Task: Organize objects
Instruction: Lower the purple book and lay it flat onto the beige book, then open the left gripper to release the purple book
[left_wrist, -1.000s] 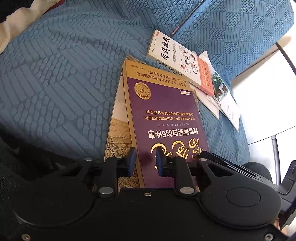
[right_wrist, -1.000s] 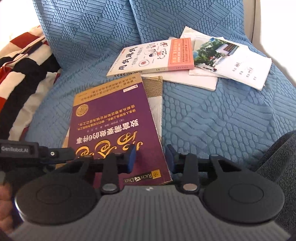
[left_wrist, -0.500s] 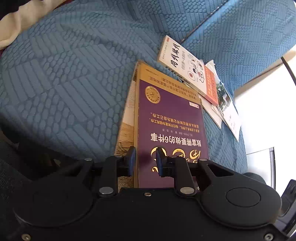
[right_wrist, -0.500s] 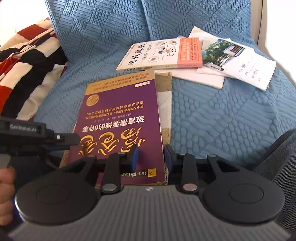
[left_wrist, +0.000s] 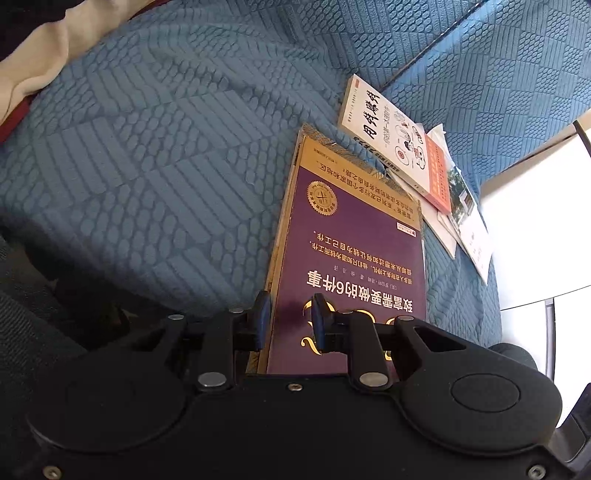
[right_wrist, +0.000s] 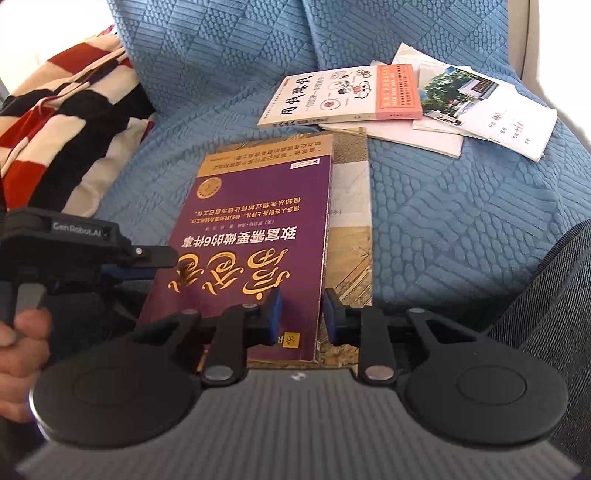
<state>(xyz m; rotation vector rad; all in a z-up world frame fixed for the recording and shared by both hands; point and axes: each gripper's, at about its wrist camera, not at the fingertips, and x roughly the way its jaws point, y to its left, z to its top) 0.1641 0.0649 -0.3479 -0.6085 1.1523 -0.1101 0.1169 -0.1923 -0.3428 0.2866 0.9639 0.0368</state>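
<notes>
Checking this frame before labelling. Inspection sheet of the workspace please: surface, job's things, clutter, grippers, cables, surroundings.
Surface: blue quilted sofa cover.
Job's things: purple book lies on a tan book; white book behind them, on loose papers.
Clutter: striped blanket at the sofa's left.
Grippers: left gripper straddles the purple book's left edge, contact unclear; right gripper closing around its right edge, gaps still showing.
Cables: dark line, possibly a cable.
Surroundings: a hand on the left gripper's handle; overexposed white area beyond the sofa.
</notes>
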